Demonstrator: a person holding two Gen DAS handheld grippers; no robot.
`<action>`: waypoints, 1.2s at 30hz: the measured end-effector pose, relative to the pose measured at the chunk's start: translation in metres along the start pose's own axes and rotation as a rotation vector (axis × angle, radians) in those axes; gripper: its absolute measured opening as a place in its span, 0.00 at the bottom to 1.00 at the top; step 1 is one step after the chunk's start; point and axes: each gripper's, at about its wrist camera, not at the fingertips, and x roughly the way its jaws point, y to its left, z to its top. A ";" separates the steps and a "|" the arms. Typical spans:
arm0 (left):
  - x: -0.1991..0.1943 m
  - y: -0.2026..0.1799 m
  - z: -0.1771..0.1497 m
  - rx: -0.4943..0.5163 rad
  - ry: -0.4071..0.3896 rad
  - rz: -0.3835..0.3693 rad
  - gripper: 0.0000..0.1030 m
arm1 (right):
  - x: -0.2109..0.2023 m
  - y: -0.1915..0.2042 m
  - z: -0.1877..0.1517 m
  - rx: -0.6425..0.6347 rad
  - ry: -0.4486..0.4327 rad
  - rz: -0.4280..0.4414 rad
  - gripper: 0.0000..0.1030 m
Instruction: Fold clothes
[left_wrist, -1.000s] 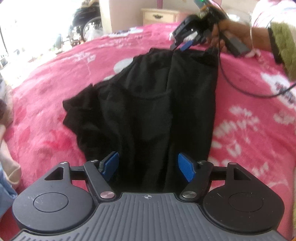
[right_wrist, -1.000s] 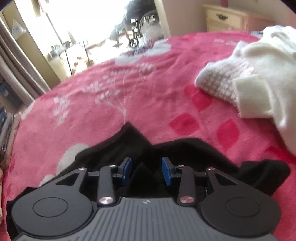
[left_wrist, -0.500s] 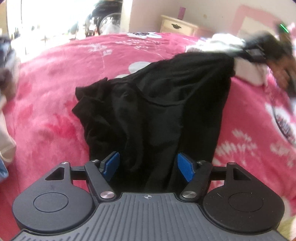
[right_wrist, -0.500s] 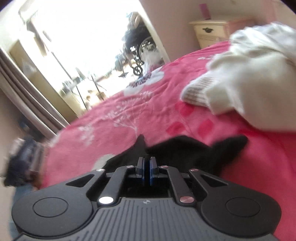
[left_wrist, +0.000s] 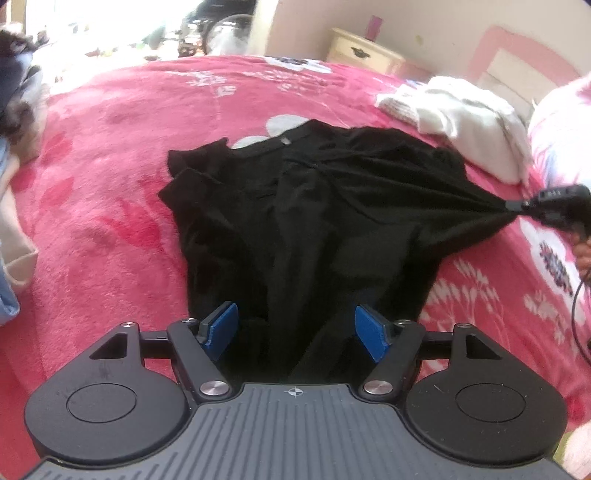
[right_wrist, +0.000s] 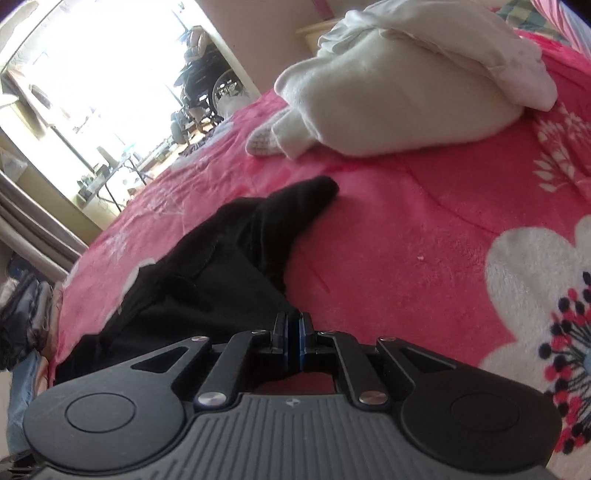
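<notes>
On a pink flowered blanket (left_wrist: 110, 155), a black garment (left_wrist: 314, 206) lies spread and rumpled; the right gripper (right_wrist: 293, 339) pinches one corner taut, while the left gripper (left_wrist: 295, 328) sits wide apart over the near hem. Keeping that pull low and even should smooth wrinkles. White clothes (right_wrist: 388, 99) lie beyond, near a bedside drawer (left_wrist: 364, 55).

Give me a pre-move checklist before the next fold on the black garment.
1. Right gripper shut on the black garment: ok, jaws closed on a pinched edge.
2. Left gripper gripping: not ok, jaws open with fabric between them.
3. Garment flat: not ok, rumpled, pulled taut toward the right gripper.
4. White clothes pile apart from the garment: ok.
5. Pink blanket free beside the garment for laying out: ok.
6. Cable clear of fabric: cannot tell.
</notes>
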 end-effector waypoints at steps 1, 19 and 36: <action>0.003 -0.005 0.000 0.028 0.000 0.007 0.69 | -0.002 0.001 -0.001 -0.018 -0.004 -0.017 0.06; 0.019 -0.032 0.020 0.160 -0.053 -0.024 0.69 | -0.005 0.081 0.018 -0.304 -0.056 0.110 0.42; 0.063 -0.032 0.049 0.161 -0.019 -0.053 0.58 | 0.143 0.131 0.043 -0.527 0.165 0.085 0.44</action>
